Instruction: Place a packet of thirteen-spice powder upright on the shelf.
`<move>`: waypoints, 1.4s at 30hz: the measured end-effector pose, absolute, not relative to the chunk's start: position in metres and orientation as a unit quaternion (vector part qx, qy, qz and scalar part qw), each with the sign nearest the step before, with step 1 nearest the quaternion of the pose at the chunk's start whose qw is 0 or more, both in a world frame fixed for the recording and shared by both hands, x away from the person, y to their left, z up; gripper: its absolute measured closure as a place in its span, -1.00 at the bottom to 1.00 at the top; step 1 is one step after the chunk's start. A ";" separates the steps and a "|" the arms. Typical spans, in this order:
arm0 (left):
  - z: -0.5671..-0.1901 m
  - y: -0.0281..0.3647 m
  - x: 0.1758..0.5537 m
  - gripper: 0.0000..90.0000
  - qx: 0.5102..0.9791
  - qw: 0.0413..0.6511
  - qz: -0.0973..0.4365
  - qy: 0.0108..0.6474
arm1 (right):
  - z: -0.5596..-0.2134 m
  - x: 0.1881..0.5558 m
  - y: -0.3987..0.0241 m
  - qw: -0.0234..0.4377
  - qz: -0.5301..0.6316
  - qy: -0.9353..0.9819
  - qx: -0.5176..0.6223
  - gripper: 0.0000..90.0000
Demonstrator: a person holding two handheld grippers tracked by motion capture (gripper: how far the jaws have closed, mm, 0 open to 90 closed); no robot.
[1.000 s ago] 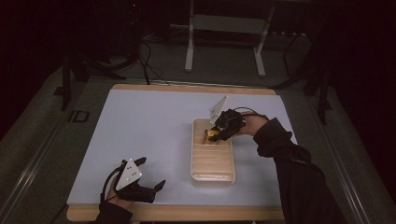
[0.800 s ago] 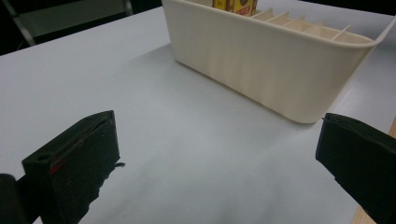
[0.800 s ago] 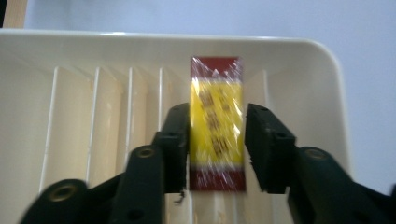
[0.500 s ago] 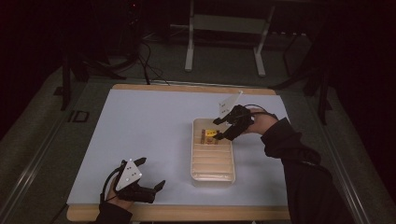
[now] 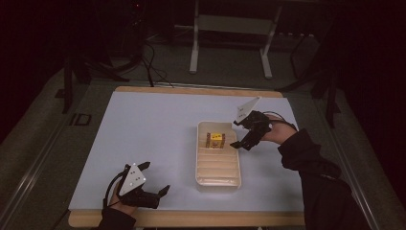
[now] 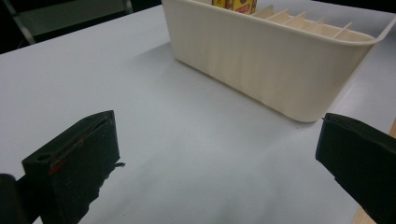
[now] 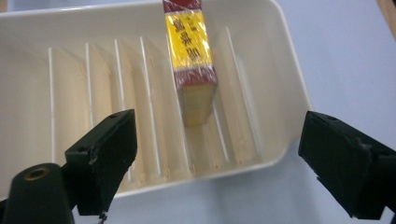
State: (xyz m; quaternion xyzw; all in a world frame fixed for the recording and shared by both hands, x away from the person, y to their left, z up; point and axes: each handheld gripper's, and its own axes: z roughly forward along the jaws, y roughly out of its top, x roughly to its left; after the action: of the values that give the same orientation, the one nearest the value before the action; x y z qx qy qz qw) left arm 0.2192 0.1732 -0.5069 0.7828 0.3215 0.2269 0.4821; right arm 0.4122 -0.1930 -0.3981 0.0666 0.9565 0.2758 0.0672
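A cream slotted tray (image 5: 218, 179) lies on the pale table top, right of centre. A yellow and red box (image 5: 216, 140) stands in one of its far slots; the right gripper view shows this box (image 7: 192, 51) upright between two dividers of the tray (image 7: 285, 56). My right gripper (image 5: 240, 134) hovers just right of the tray's far end, open, nothing between its jaws. My left gripper (image 5: 157, 179) rests near the table's front edge, left of the tray, open and empty. In the left gripper view the tray wall (image 6: 261, 60) lies ahead of the jaws.
The white table top (image 5: 148, 134) has a wooden front edge (image 5: 191, 219). Beyond the table a metal frame stand (image 5: 230, 28) and cables lie on the dark floor. A dark sleeve (image 5: 321, 187) crosses the table's right front corner.
My right gripper has let go of the box, pulled back to the right out of the tray and opened. The box now stands alone in its slot. The left gripper has stayed put.
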 end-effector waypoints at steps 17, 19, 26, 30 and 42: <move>-0.507 0.172 0.219 -1.00 0.784 0.481 0.226 0.322 | -0.412 0.402 -0.258 0.105 0.312 0.920 0.211 -0.71; -0.507 0.173 0.219 -1.00 0.783 0.482 0.225 0.322 | -0.415 0.400 -0.264 0.107 0.317 0.914 0.229 -0.70; -0.507 0.173 0.219 -1.00 0.784 0.482 0.225 0.321 | -0.432 0.394 -0.286 0.112 0.339 0.888 0.289 -0.70; -0.507 0.172 0.219 -1.00 0.784 0.482 0.225 0.320 | -0.440 0.388 -0.296 0.124 0.358 0.869 0.319 -0.70; -0.507 0.172 0.218 -1.00 0.784 0.483 0.224 0.319 | -0.456 0.356 -0.319 0.160 0.390 0.824 0.378 -0.70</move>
State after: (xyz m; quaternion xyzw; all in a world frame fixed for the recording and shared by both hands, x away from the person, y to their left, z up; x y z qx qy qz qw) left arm 0.2183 0.1723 -0.5068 0.7839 0.3194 0.2240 0.4830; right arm 0.3565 -0.3194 -0.4557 0.3784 0.8238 0.3905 0.1603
